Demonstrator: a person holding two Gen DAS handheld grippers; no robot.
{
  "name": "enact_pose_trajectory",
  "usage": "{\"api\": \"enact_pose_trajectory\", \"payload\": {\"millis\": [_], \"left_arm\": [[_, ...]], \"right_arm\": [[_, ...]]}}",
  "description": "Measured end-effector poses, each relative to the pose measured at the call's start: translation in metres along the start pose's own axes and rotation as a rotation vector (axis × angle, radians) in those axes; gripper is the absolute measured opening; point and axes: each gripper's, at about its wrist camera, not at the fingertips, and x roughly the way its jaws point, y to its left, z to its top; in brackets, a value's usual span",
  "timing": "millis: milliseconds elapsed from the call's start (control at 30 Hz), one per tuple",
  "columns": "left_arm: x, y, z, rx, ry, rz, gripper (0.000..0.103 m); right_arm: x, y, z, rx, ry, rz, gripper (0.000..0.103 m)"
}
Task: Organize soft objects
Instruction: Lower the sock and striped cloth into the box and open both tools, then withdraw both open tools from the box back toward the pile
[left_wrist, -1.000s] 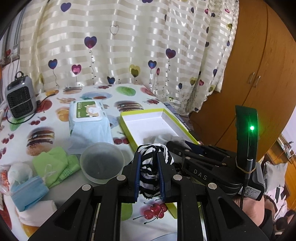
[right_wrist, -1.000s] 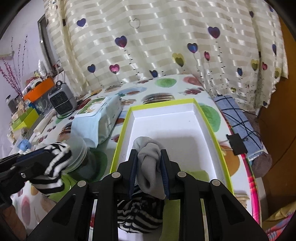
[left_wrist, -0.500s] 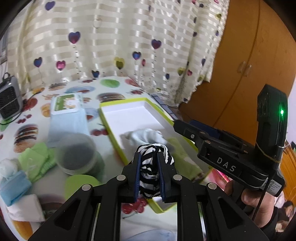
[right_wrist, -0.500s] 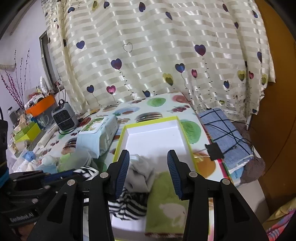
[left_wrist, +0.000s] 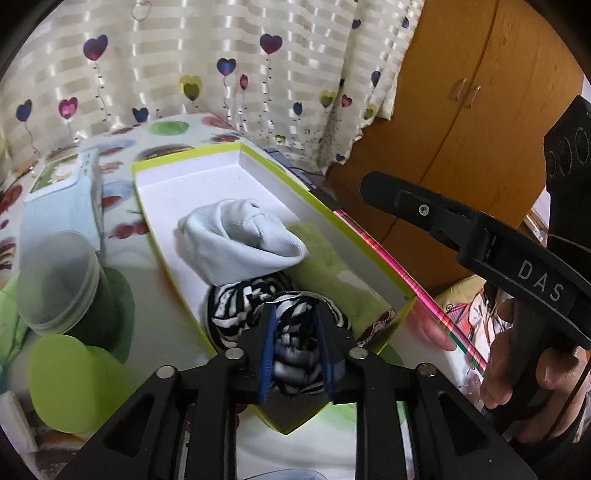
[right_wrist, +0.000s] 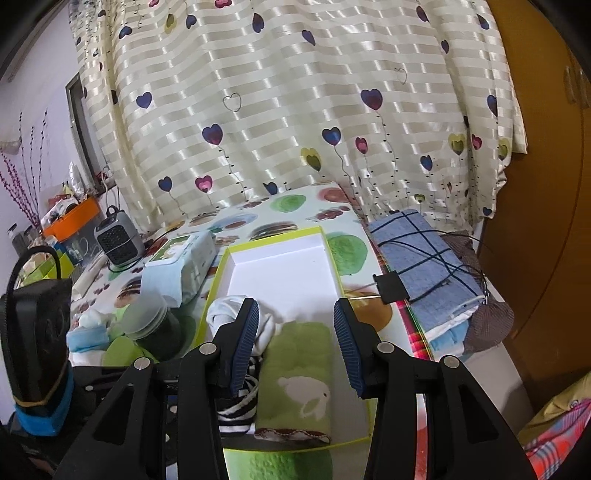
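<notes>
left fingers (left_wrist: 297, 345) clamp striped sock (left_wrist: 295, 354) over box (left_wrist: 236, 151); right fingers (right_wrist: 295, 345) spread, empty

Cream striped curtain printed with heart balloons (right_wrist: 295, 110) across the back, light glinting off its satin bands. Orange-brown wooden wardrobe with paired door handles (left_wrist: 461, 110) at right, beside the curtain's edge. Pale lilac wall (right_wrist: 33, 122) at left, above a table under a fruit-and-burger patterned cloth (right_wrist: 295, 210).

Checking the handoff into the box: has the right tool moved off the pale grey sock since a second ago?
Yes. The right tool has opened and drawn back and up; the pale grey sock now lies in the green-rimmed box, the cloth no longer between the pads.
</notes>
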Motion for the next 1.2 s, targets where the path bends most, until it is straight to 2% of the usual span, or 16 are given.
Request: {"api": "enact_pose_trajectory", "payload": {"millis": [167, 467, 533, 600, 900, 1200], "left_arm": [[-0.017, -0.004, 0.002, 0.014, -0.049, 0.004, 0.036], [-0.054, -0.005, 0.001, -0.002, -0.115, 0.058, 0.036], [-0.063, -0.001, -0.002, -0.015, -0.133, 0.079, 0.036], [-0.072, 0.0, -0.004, -0.026, -0.144, 0.094, 0.036], [-0.111, 0.01, -0.022, -0.079, -0.194, 0.149, 0.036], [-0.139, 0.027, -0.047, -0.137, -0.215, 0.217, 0.036]], "right_arm": [[-0.003, 0.0, 0.0, -0.005, -0.007, 0.002, 0.044], [-0.022, 0.019, -0.006, -0.047, -0.001, 0.009, 0.045], [-0.027, 0.028, -0.009, -0.062, 0.007, 0.016, 0.052], [-0.031, 0.034, -0.011, -0.074, 0.011, 0.023, 0.054], [-0.051, 0.074, -0.023, -0.151, 0.03, 0.066, 0.054], [-0.051, 0.109, -0.04, -0.206, 0.071, 0.094, 0.054]]}}
